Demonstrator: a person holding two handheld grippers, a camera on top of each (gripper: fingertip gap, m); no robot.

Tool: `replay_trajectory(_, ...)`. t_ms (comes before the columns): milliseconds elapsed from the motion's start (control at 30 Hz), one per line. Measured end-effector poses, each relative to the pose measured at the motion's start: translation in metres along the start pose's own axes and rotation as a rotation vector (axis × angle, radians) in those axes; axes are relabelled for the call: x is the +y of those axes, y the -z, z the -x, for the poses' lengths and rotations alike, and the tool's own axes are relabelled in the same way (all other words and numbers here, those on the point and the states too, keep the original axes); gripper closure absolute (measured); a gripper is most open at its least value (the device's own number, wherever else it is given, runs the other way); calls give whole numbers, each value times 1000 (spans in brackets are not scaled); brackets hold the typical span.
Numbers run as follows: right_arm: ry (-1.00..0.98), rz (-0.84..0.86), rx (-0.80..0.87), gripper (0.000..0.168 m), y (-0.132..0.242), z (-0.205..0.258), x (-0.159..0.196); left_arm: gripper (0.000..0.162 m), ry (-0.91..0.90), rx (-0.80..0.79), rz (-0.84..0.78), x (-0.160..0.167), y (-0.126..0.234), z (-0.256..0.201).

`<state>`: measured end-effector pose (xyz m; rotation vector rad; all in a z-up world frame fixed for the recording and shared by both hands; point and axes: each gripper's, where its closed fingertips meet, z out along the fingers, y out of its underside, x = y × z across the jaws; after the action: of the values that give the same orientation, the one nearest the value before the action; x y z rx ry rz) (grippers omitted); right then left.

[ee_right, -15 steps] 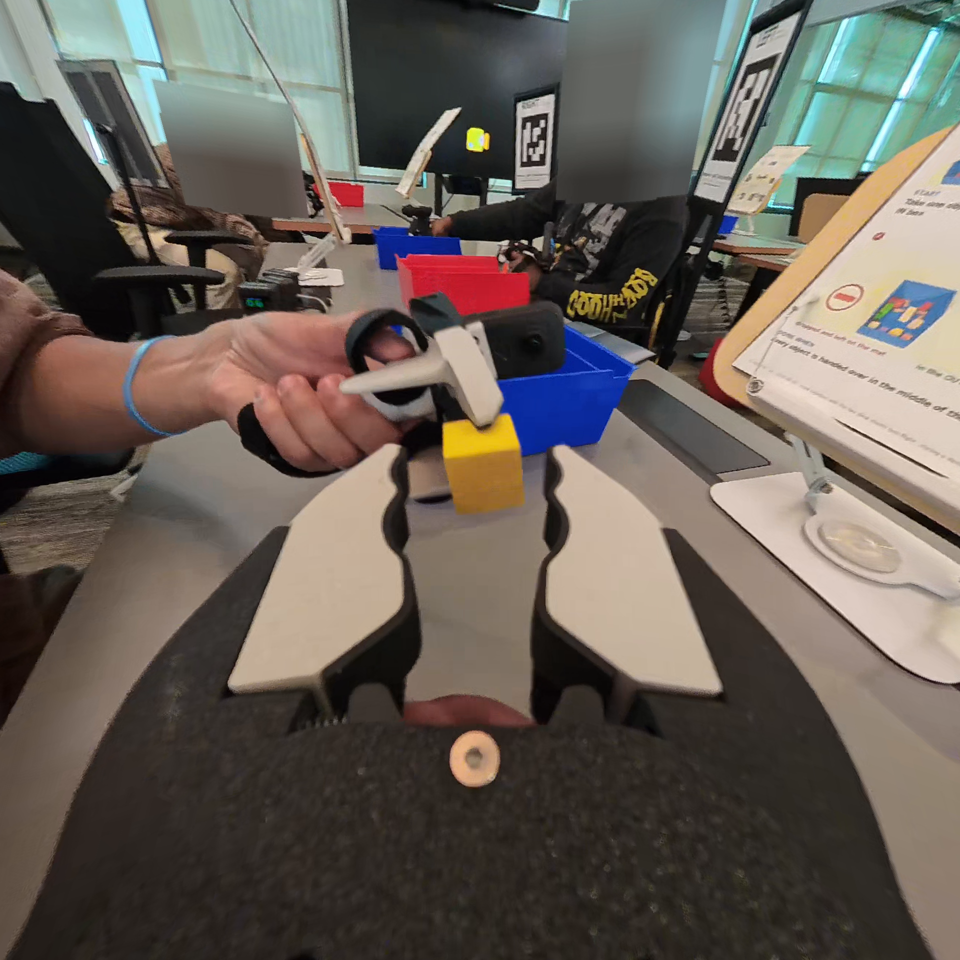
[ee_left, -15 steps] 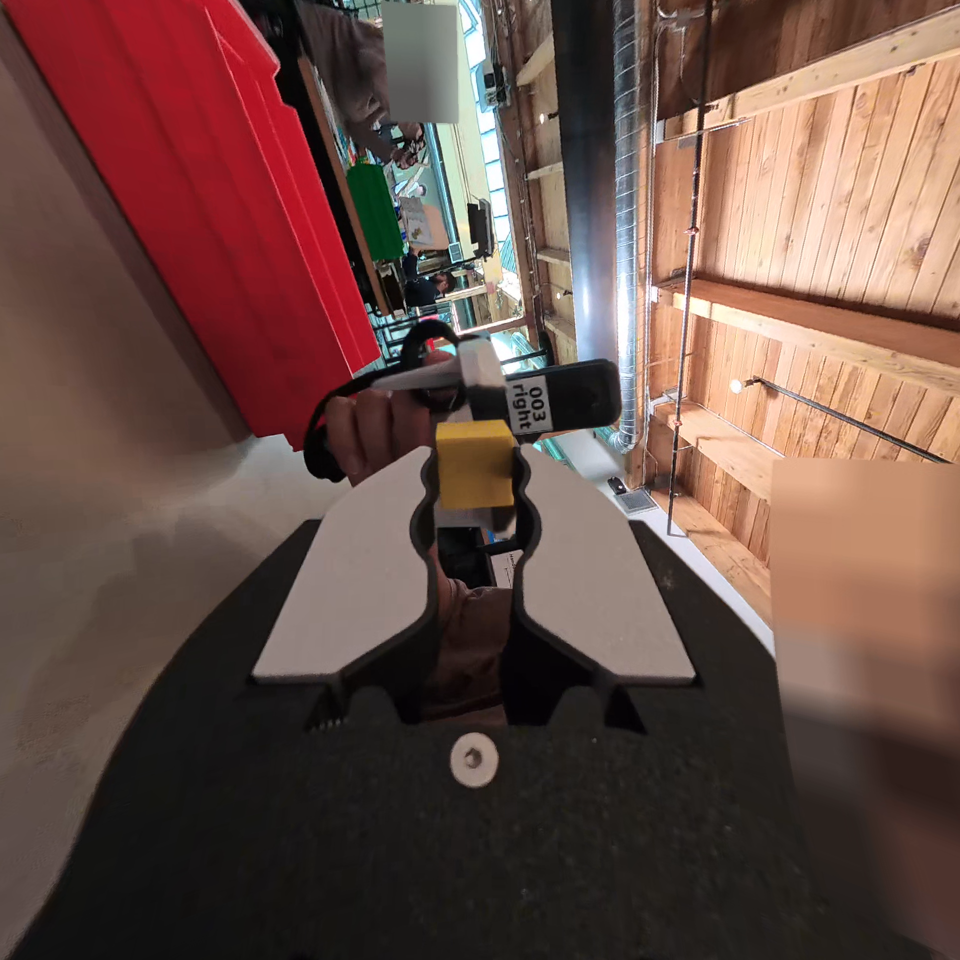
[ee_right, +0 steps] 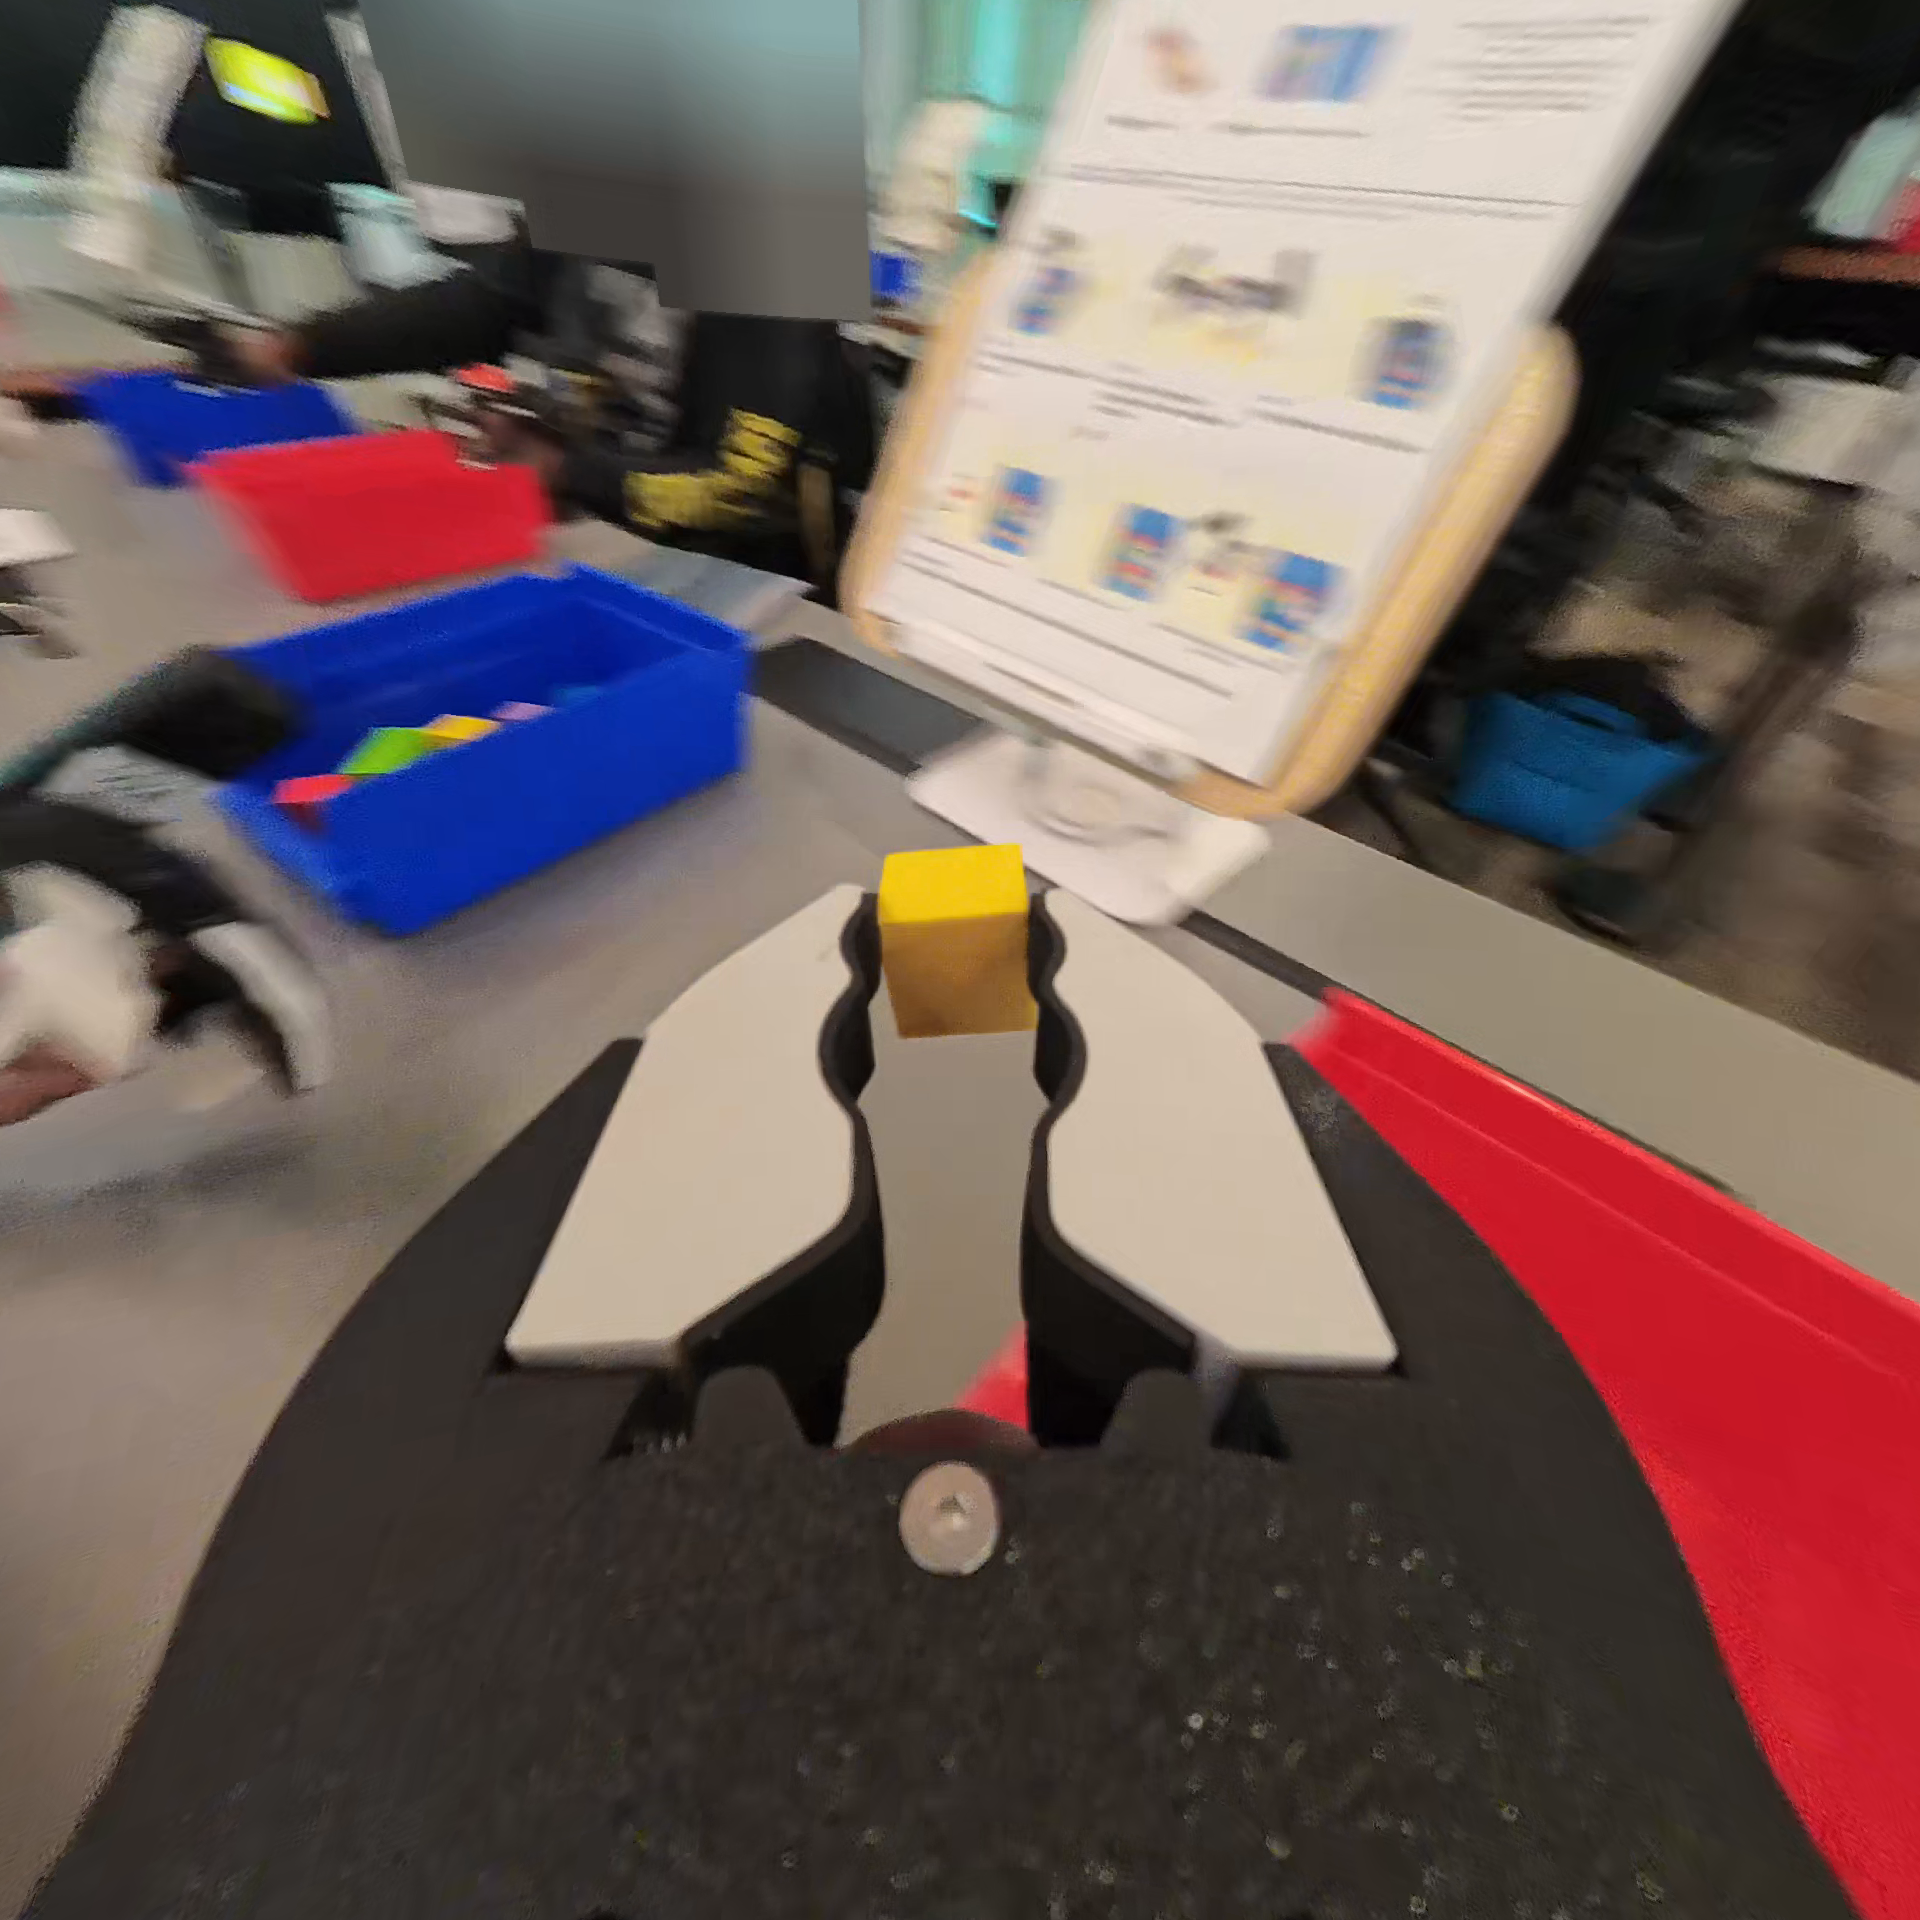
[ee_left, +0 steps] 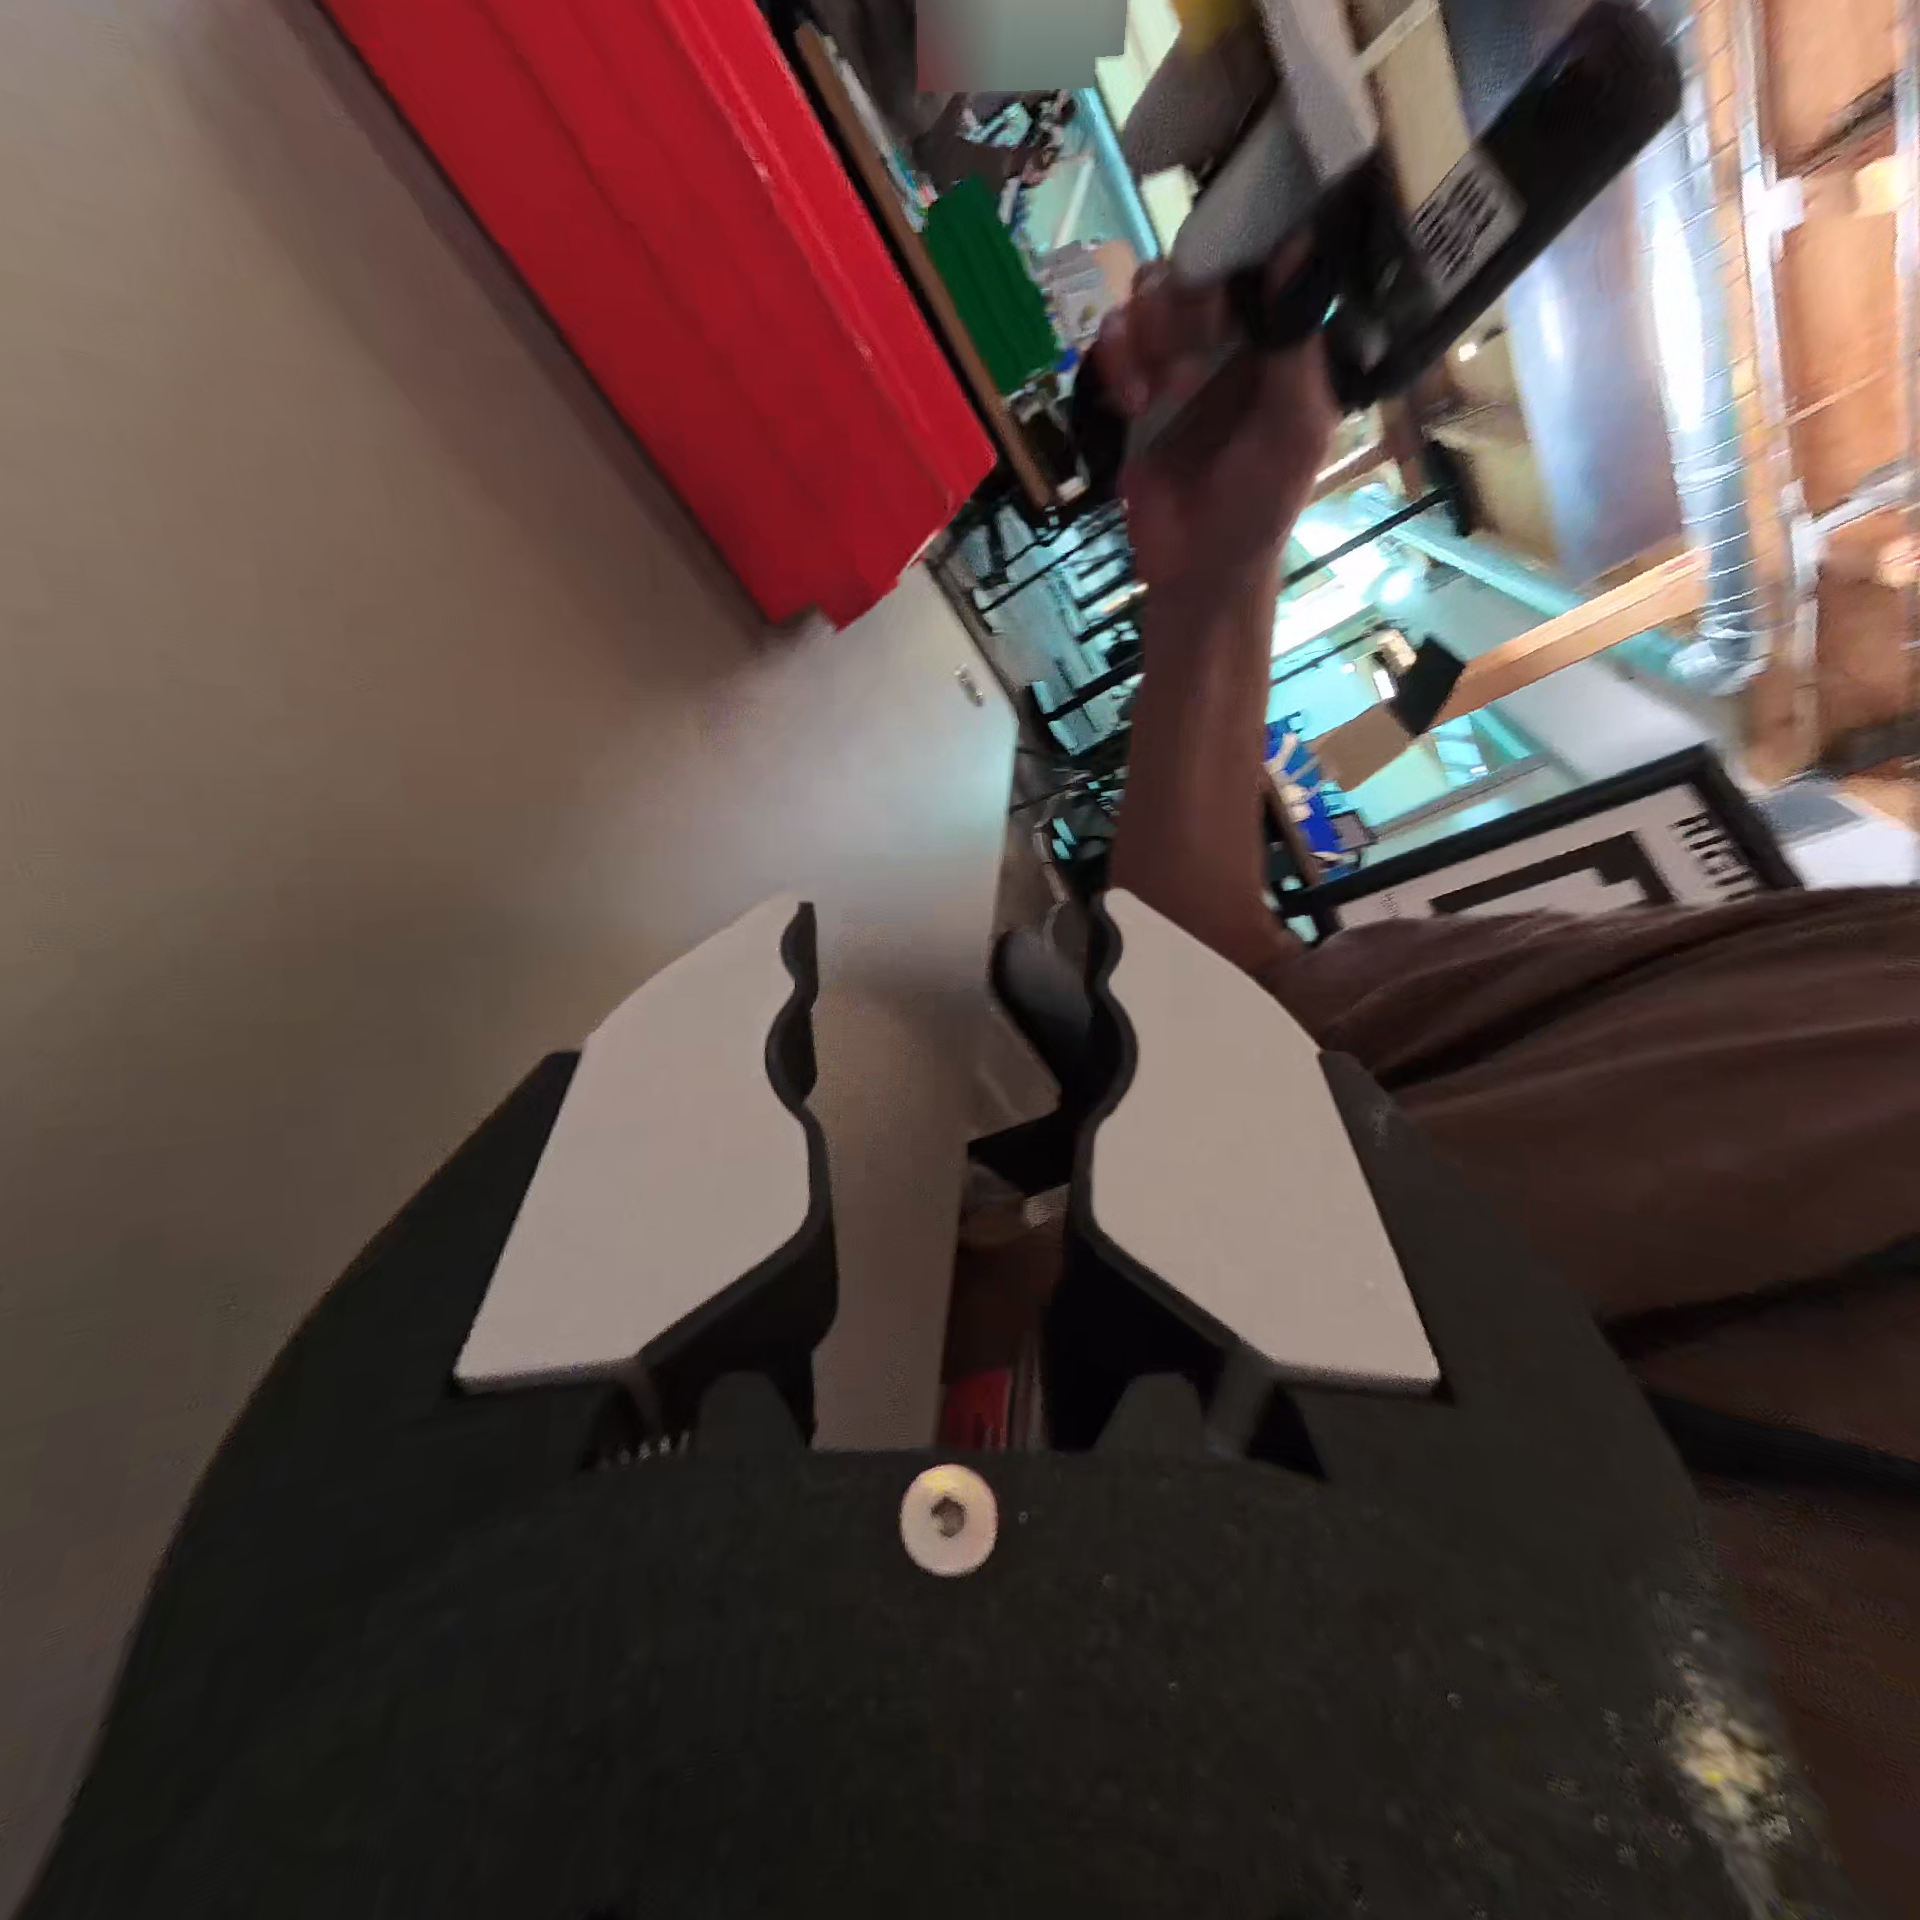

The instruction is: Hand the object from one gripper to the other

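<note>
Yellow cube [ee_right: 954,954] pinched at right gripper [ee_right: 954,935] jaws' tips; left gripper [ee_left: 951,940] jaws spread.

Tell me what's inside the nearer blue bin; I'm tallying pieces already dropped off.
The blue bin holds several coloured blocks: red, green, yellow and a pale one show. Its near wall hides the floor and anything lower, and blur prevents an exact count.
</note>
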<state>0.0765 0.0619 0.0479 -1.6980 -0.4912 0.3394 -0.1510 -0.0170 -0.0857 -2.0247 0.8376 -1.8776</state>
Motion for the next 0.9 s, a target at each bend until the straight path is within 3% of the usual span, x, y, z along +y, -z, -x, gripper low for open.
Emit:
replay_trajectory(100,-127,203,224,141,38,-68,13,114,-76,-105,-17,26,12,12)
replay_trajectory(200,-325,536,374,141,68,-112,66,116,-129,-168,-41,33,19,19)
replay_trajectory(400,-602,1103,412,141,106,-111,183,117,-189,-215,10,41,24,23)
replay_trajectory(500,-613,1288,371,141,113,-97,225,117,-165,-212,25,45,24,25)
replay_trajectory(733,-531,1424,429,141,112,-96,263,117,-148,-198,29,47,23,25)
replay_trajectory(900,-529,1413,450,135,113,-98,262,116,-140,-208,53,51,22,29)
